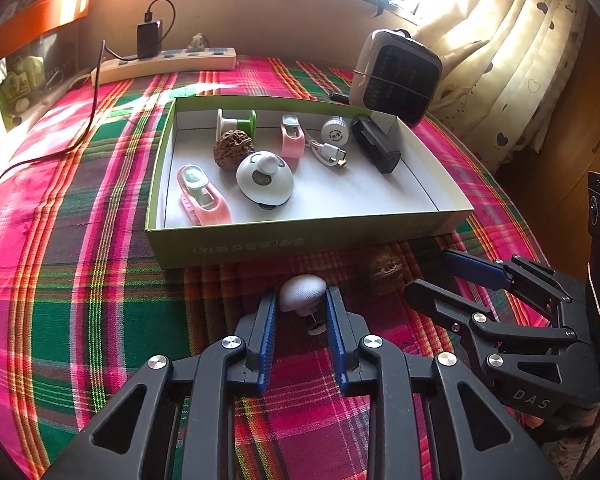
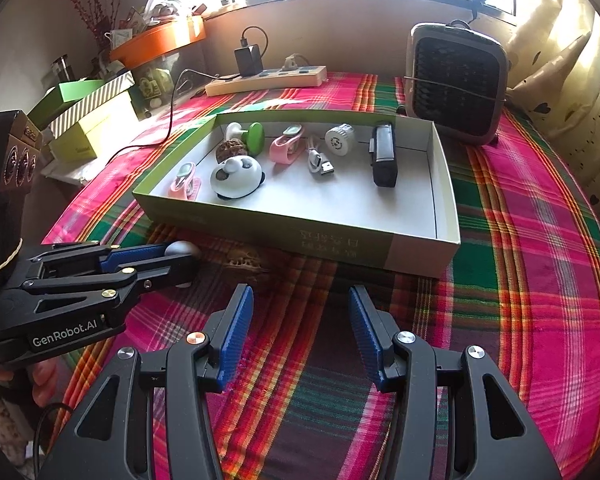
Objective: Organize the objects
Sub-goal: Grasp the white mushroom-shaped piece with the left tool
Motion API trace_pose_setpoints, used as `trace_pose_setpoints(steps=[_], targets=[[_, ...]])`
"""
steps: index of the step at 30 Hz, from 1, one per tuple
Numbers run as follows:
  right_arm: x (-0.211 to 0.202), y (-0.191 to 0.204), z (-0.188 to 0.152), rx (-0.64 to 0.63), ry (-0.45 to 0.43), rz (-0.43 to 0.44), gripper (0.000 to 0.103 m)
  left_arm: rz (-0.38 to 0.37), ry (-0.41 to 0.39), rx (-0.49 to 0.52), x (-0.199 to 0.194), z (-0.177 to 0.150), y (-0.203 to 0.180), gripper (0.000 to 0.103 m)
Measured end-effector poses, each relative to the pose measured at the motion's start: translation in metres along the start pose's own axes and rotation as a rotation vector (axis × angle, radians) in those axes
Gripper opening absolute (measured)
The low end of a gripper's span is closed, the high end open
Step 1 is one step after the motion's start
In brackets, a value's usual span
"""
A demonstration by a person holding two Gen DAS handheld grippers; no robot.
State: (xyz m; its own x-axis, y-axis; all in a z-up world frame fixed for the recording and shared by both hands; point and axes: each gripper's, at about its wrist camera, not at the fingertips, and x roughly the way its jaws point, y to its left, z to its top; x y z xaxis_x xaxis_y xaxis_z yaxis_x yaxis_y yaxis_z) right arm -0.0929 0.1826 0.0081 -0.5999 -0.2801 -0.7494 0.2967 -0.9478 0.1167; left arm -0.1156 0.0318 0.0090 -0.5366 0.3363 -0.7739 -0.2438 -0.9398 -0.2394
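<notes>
A small white mushroom-shaped piece (image 1: 302,293) stands on the plaid cloth just in front of the green box (image 1: 300,242). My left gripper (image 1: 300,298) is shut on it, a blue pad against each side of its cap; the right wrist view shows the same grip from the side, left gripper (image 2: 180,260) on the white piece (image 2: 182,249). A brown walnut (image 1: 384,274) lies on the cloth to its right, untouched. My right gripper (image 2: 300,308) hovers open over the cloth, nothing between its fingers, with the walnut (image 2: 246,262) just ahead of its left fingertip.
The box holds another walnut (image 1: 233,148), a green spool (image 1: 236,122), two pink clips, a white panda dome (image 1: 265,178), a USB cable (image 1: 328,152), a white round plug and a black block (image 1: 376,144). Behind stand a power strip (image 1: 168,64) and a small fan (image 1: 396,76).
</notes>
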Motion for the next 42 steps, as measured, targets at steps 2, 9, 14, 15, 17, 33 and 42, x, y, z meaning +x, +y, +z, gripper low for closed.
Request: trace_pose_setpoints(steps=[2, 9, 14, 15, 17, 33, 42], targets=[[0.002, 0.002, 0.001, -0.005, 0.002, 0.007, 0.050, 0.000, 0.000, -0.003, 0.000, 0.000, 0.001, 0.022], [0.010, 0.011, 0.003, -0.032, 0.014, 0.019, 0.050, -0.001, 0.000, -0.003, -0.002, 0.000, 0.004, 0.033], [0.014, 0.015, 0.005, -0.055, 0.025, 0.009, 0.050, 0.006, -0.003, -0.026, -0.001, 0.002, 0.009, 0.033], [0.015, 0.016, 0.005, -0.058, 0.028, 0.012, 0.050, 0.010, -0.004, -0.027, -0.001, 0.003, 0.009, 0.033], [0.017, 0.017, 0.006, -0.063, 0.033, 0.014, 0.050, 0.016, -0.006, -0.030, 0.000, 0.004, 0.009, 0.033], [0.026, 0.025, 0.012, -0.103, 0.040, -0.018, 0.050, 0.005, -0.010, -0.023, -0.001, 0.003, 0.012, 0.033], [0.026, 0.023, 0.012, -0.102, 0.038, -0.037, 0.047, 0.037, -0.015, 0.019, 0.000, 0.002, 0.006, 0.032]])
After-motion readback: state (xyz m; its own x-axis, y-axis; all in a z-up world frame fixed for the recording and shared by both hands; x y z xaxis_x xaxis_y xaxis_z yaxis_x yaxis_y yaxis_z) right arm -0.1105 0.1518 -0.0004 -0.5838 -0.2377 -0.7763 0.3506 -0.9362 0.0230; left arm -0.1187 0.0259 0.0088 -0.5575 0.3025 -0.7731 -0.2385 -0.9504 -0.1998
